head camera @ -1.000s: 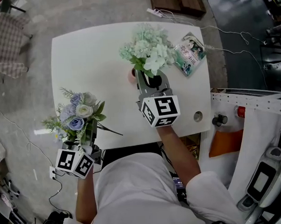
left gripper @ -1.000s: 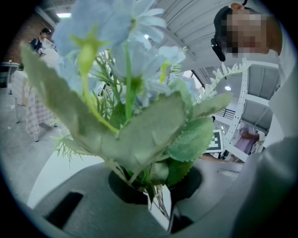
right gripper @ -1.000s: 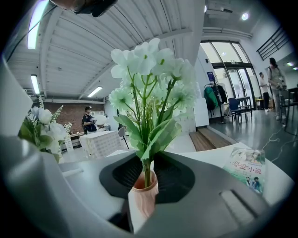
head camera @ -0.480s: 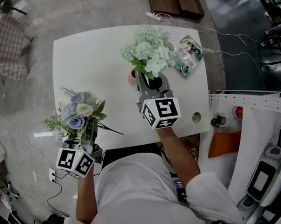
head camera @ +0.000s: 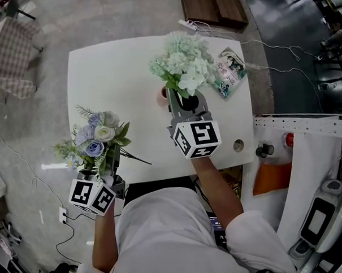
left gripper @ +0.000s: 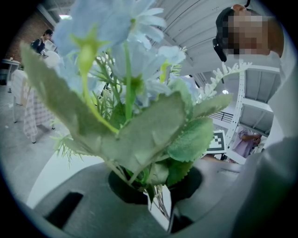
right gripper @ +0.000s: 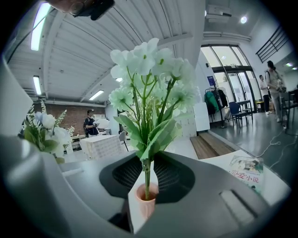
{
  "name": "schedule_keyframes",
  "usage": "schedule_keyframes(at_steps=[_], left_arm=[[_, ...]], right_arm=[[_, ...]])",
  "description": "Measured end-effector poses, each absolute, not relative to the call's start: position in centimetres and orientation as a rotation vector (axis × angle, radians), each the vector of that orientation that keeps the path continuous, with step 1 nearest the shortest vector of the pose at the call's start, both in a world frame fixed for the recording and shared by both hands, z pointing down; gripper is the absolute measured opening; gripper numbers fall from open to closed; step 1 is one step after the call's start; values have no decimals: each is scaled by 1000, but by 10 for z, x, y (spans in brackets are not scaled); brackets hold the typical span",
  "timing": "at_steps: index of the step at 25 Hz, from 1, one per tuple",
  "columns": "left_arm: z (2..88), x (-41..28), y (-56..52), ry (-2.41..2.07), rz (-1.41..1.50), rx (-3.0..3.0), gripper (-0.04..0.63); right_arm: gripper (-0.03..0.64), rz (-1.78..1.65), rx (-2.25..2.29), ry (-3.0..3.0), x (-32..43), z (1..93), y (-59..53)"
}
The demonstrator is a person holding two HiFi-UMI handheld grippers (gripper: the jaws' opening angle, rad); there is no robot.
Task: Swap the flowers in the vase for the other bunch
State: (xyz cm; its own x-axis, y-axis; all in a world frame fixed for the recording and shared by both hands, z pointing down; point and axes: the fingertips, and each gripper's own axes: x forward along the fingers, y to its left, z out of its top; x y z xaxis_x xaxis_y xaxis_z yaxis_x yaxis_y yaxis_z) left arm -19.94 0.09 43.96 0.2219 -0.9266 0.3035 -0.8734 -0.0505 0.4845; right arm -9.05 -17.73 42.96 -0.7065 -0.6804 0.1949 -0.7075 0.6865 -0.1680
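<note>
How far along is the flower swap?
Nothing is finished: the white-green bunch stands in the pink vase. In hand: the right hand-held gripper grips its stem just above the rim; the left hand-held gripper holds the blue bunch ready. Remaining: lift it out, insert the blue bunch.

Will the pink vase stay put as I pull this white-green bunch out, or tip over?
The pink vase looks small and narrow under a tall, wide white-green bunch, so probably light and tippy. Its stems sit in the mouth; if snug, it may lift along. The table looks smooth, so it could slide.
</note>
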Motion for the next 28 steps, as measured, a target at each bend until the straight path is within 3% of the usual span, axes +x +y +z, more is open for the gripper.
schedule_keyframes(at_steps=[28], left_arm=[[417,-188,-4,-1663,-139,2011,50]], right_arm=[[77,305,1138,-2841,-88,388,-169]])
